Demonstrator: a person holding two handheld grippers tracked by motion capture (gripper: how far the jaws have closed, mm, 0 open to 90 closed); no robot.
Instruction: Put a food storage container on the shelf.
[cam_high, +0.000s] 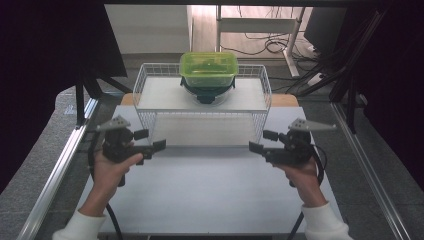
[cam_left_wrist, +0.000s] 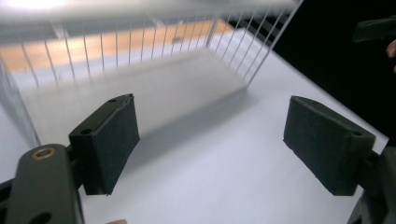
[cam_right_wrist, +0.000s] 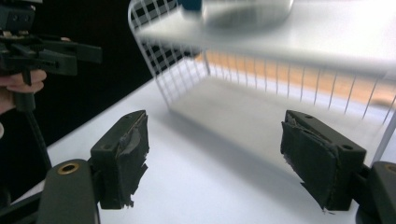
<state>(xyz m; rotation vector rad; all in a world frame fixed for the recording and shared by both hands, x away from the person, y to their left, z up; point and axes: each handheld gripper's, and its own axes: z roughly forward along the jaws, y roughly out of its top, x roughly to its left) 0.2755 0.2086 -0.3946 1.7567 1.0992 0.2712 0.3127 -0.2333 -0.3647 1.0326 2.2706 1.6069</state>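
- High view: the left gripper (cam_high: 150, 141) and the right gripper (cam_high: 263, 141) hung low over the white surface (cam_high: 210, 195), one at each front corner of the white wire rack (cam_high: 202, 95). Both pairs of jaws stood wide with nothing between them, tips turned inward toward each other. On the rack's upper shelf, at its far middle, sat the green lidded container (cam_high: 208, 69), resting on a dark-rimmed bowl (cam_high: 207, 94). The container lay ahead of and above both grippers, about midway between them, so neither hand looked nearer. Its long axis ran across the view, from left to right.
- Left gripper view: the black pads (cam_left_wrist: 109, 140) were spread far apart over bare surface (cam_left_wrist: 210, 177). The rack (cam_left_wrist: 140, 51) stood ahead, its underside space empty; the right gripper (cam_left_wrist: 376, 29) showed at the upper right edge.
- Right gripper view: the worn pads (cam_right_wrist: 128, 154) likewise stood wide and empty. The rack's shelf (cam_right_wrist: 327, 32) rose ahead and above, with the blurred base of the bowl (cam_right_wrist: 247, 11) on top; the left gripper (cam_right_wrist: 42, 49) showed at the upper left. Reaching the container would likely call for both hands to rise and move forward.
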